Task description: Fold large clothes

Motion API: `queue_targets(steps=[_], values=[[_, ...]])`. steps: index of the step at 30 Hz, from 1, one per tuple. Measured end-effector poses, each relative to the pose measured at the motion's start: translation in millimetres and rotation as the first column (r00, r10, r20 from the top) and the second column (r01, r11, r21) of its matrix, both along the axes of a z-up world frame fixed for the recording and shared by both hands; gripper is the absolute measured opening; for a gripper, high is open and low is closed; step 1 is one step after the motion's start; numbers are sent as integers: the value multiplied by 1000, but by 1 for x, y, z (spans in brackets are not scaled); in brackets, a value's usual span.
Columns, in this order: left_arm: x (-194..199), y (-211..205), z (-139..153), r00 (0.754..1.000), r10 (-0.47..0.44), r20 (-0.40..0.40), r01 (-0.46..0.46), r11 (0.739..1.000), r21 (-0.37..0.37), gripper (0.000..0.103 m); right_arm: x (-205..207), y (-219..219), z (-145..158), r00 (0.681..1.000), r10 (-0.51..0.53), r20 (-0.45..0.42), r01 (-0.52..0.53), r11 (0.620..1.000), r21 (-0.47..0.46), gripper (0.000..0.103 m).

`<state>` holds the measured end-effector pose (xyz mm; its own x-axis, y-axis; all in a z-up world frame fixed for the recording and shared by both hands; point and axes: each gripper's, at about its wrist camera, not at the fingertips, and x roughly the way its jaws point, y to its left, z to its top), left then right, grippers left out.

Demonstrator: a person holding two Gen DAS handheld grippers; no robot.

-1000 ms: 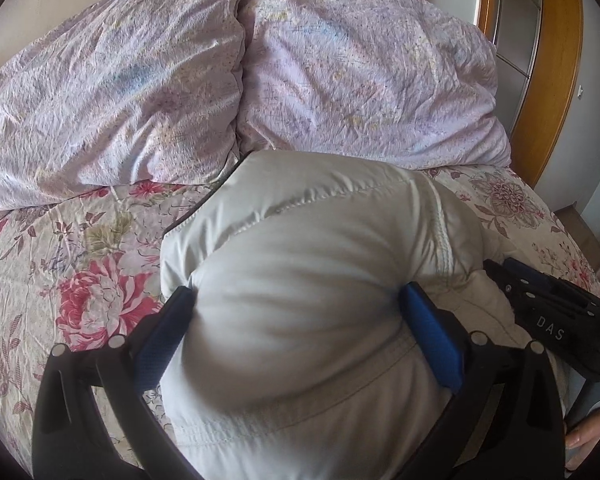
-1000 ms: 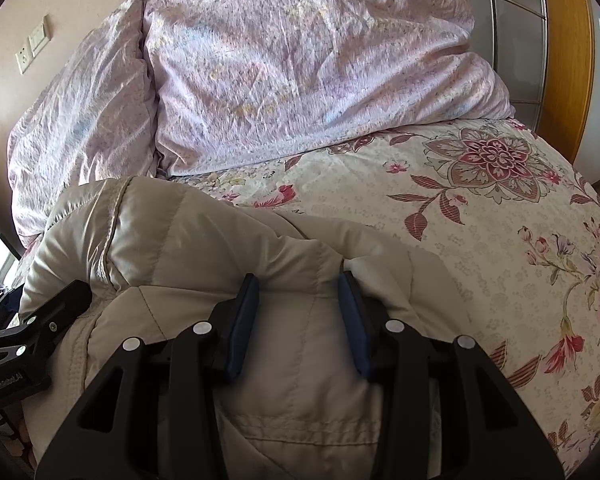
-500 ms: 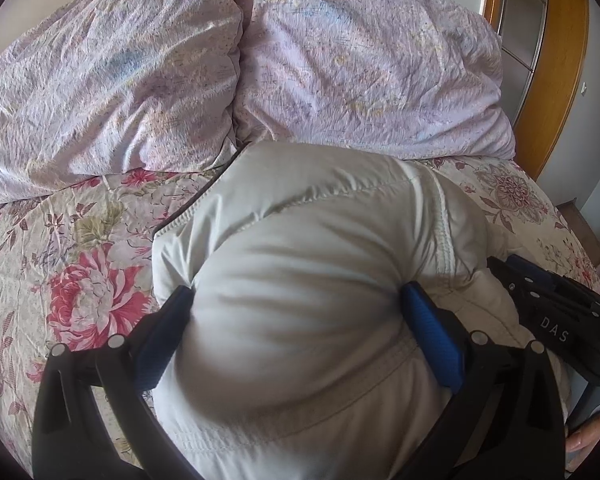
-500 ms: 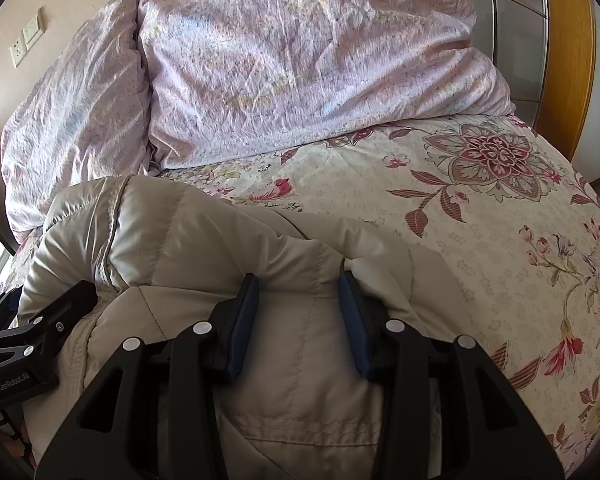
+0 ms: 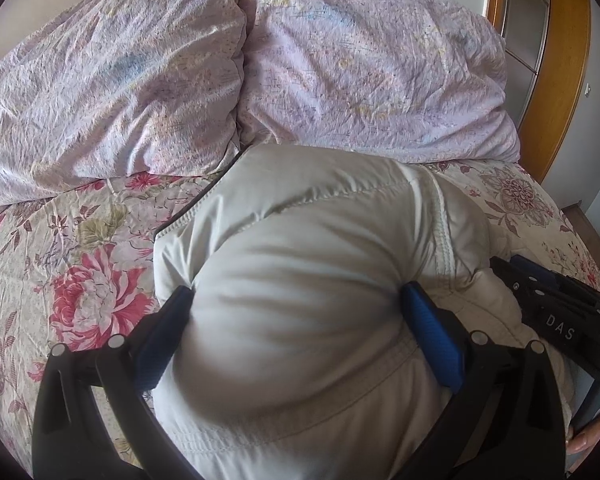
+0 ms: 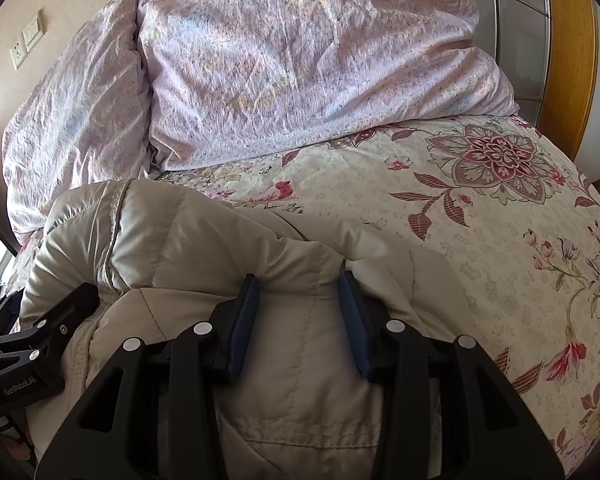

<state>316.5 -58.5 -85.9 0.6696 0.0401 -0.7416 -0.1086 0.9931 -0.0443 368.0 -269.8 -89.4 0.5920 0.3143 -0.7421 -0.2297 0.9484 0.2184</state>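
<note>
Jacket [image 5: 300, 280] pinched by both tools, left tool [image 5: 296, 304] view alone shows fingertip [image 5: 584, 444], right tool [image 6: 298, 300] view shows wall switch [image 6: 32, 34]

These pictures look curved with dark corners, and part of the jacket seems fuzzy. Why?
Both views bulge like a fisheye, with black corners. In the left view the jacket blurs between the left claw, while the pillows stay sharp. In the right view daylight brightens the bedspread.

both wrist views: close, angled down | shared: jacket [image 5: 300, 280], probably pillows [image 6: 300, 60]
</note>
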Motion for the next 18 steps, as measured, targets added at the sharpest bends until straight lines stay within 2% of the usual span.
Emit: queue_targets(steps=[6,8,12,18], values=[[-3,1,1,1000,-3,8,3,1000,-3,101,-20,-6,18,1000,-21,12,21,1000,-12,44],[-4,0,1,1000,-3,12,3,1000,-1,101,-23,-4,15,1000,-9,12,10,999,-50,44],[-4,0,3,1000,4,17,-4,1000,-1,101,-19,-3,5,1000,-13,4,13,999,-48,44],[-13,4,10,999,8,34,-8,1000,-15,101,-19,-4,15,1000,-10,-18,9,998,-56,49]])
